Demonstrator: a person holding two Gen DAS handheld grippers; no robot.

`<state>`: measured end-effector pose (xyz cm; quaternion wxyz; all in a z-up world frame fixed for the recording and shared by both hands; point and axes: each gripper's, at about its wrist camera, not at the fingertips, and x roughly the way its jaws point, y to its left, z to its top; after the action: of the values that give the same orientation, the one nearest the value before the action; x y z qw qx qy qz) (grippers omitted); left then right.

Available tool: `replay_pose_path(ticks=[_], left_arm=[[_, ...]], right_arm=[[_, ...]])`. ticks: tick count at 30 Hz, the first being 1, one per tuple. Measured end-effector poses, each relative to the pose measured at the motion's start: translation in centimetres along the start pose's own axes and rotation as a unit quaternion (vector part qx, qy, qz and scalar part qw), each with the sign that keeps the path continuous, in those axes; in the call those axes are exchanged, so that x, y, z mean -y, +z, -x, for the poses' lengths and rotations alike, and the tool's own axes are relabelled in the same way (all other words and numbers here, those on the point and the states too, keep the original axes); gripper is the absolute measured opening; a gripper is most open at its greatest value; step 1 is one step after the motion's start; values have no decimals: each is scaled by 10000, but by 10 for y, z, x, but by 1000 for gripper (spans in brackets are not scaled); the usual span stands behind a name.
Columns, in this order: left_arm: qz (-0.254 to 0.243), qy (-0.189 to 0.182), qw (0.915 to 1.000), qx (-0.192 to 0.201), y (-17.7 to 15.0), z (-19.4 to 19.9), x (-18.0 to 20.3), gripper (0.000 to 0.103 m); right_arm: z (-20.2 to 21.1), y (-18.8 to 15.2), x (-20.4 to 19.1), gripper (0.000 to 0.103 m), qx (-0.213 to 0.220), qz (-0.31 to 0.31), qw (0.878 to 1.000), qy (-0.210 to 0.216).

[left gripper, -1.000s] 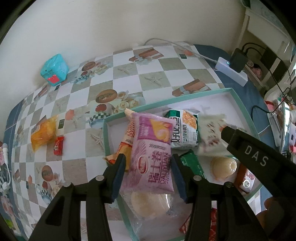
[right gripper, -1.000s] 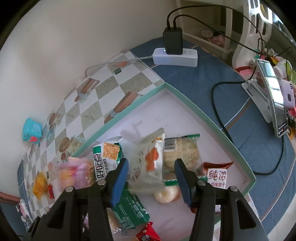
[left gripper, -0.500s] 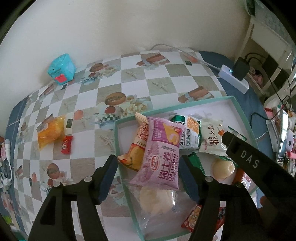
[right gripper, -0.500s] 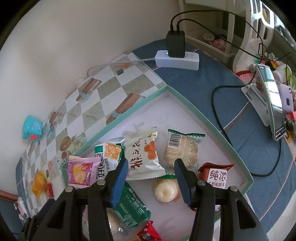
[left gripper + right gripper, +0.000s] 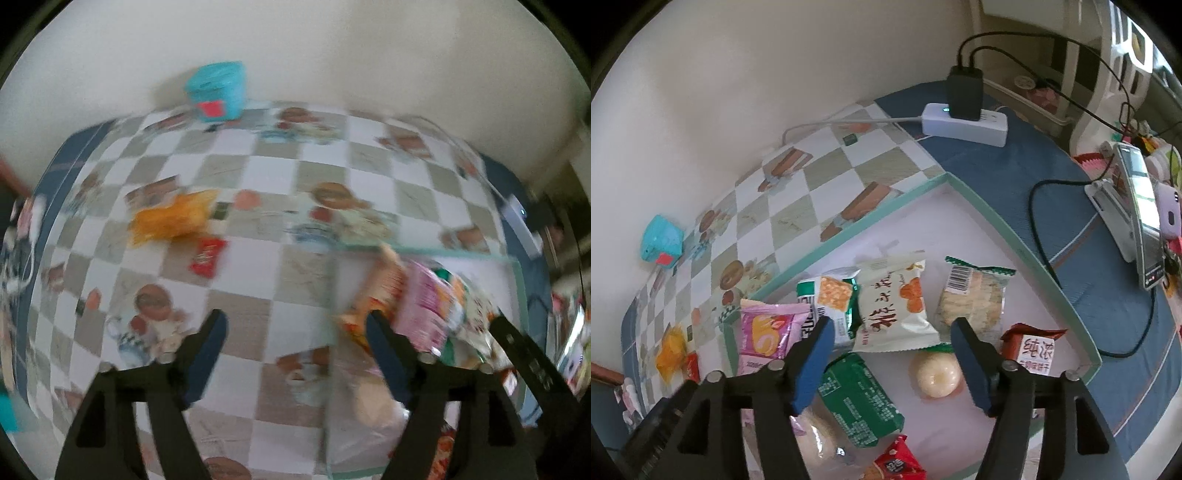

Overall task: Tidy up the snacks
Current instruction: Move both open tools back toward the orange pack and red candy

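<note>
Both grippers are wide open with nothing in them: the left gripper (image 5: 295, 332) hangs over bare checkered tablecloth (image 5: 258, 177), and the right gripper (image 5: 890, 332) hovers over the snack pile in the green-rimmed tray (image 5: 1027, 251). Near the right one sit a green packet (image 5: 857, 398) and a round white bun (image 5: 936, 373), then the white packet (image 5: 890, 310), the cracker packet (image 5: 971, 299) and the pink roll packet (image 5: 768, 332) further back. Left of the tray, an orange packet (image 5: 170, 218) and a small red packet (image 5: 207, 254) lie loose on the cloth, probably next to go in. Risk: those slick wrappers overlap, so a pinch could drag two or slide off. The left view is badly smeared, so labels there are unreadable, and the tray's near edge is cut off.
</note>
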<state>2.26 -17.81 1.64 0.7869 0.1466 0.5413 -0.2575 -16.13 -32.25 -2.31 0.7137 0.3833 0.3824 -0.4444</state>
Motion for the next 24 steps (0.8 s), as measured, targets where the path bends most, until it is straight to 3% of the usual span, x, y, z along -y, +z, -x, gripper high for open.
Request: replay_pose_path(ticks=[7, 9, 11, 14, 18, 24], left_arm=[[854, 158, 9962, -71, 3, -6, -58, 83], [1055, 186, 9942, -67, 3, -5, -73, 83], [1228, 210, 9922, -62, 3, -5, -85, 83], [1413, 268, 9896, -19, 3, -2, -100, 83], [1601, 269, 9867, 17, 3, 1, -116, 83], [1840, 224, 9827, 32, 2, 3, -135, 83]], right_arm=[[1, -6, -19, 80, 10, 309, 9995, 118], [2, -8, -23, 91, 31, 371, 9992, 140], [3, -9, -28, 92, 58, 454, 9989, 140], [5, -12, -33, 92, 67, 549, 9983, 190], [8, -15, -40, 102, 118, 669, 9974, 234], [13, -19, -51, 103, 161, 796, 9959, 390]])
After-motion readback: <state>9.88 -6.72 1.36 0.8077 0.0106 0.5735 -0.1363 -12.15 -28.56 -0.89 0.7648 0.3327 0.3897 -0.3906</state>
